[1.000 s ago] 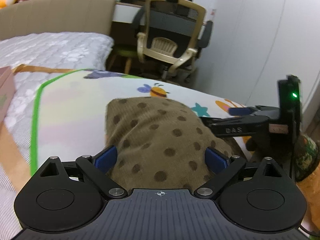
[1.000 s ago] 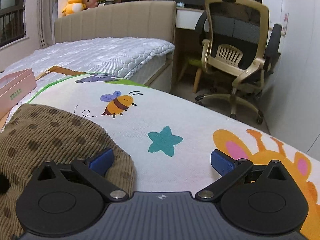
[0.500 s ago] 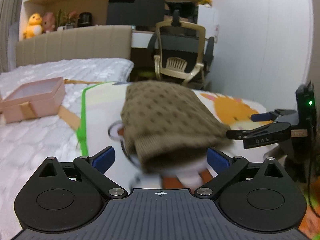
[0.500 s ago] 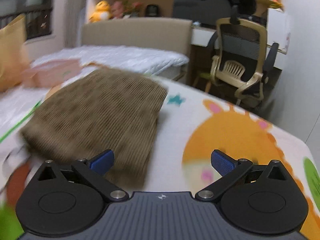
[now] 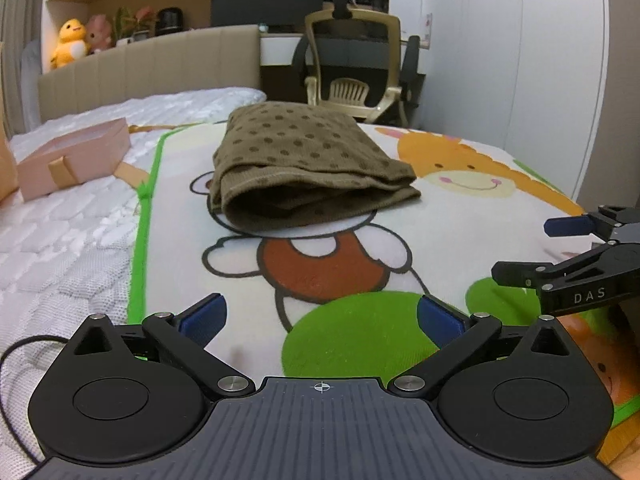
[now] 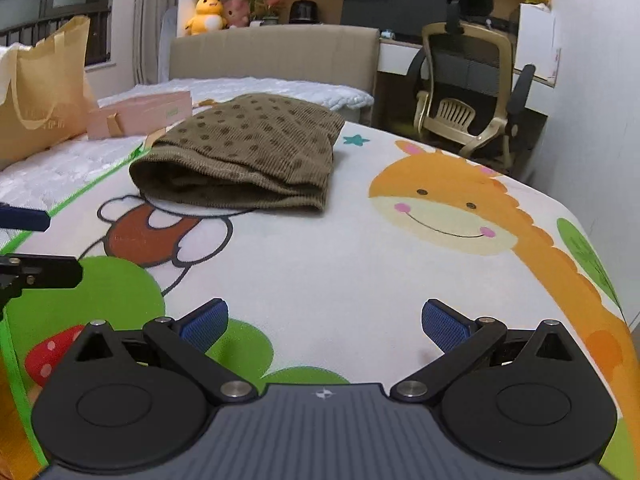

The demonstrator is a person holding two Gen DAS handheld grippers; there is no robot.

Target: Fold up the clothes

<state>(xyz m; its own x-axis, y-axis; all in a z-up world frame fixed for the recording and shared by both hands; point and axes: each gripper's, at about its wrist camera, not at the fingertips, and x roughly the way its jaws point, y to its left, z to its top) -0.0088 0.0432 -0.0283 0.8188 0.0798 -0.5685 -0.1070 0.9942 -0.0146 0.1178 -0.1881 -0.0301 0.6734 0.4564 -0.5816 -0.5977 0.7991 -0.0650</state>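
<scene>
Clothes here meant one brown polka-dot corduroy garment (image 5: 304, 168), which lay folded into a thick bundle on the cartoon play mat (image 6: 360, 272), its open hem end turned toward both cameras. Largest of all was the bed (image 5: 60, 240) with its white quilted cover, and the mat was spread over it. The garment rested on the far part of the mat, over the head of the printed bear and just beside the giraffe print. Off the mat's green edge, on the quilted cover, sat a pink gift box (image 5: 72, 156), and beyond that stood what looked like a tan paper bag (image 6: 44, 92), only partly in view. Past the mat's far side stood an office chair (image 6: 468, 92). The left gripper (image 5: 320, 316) hovered over the near part of the mat, jaws spread wide and empty. The right gripper (image 6: 324, 320) was just beside it, likewise spread with nothing between its blue pads (image 6: 444, 326). Both were well apart from the garment.
</scene>
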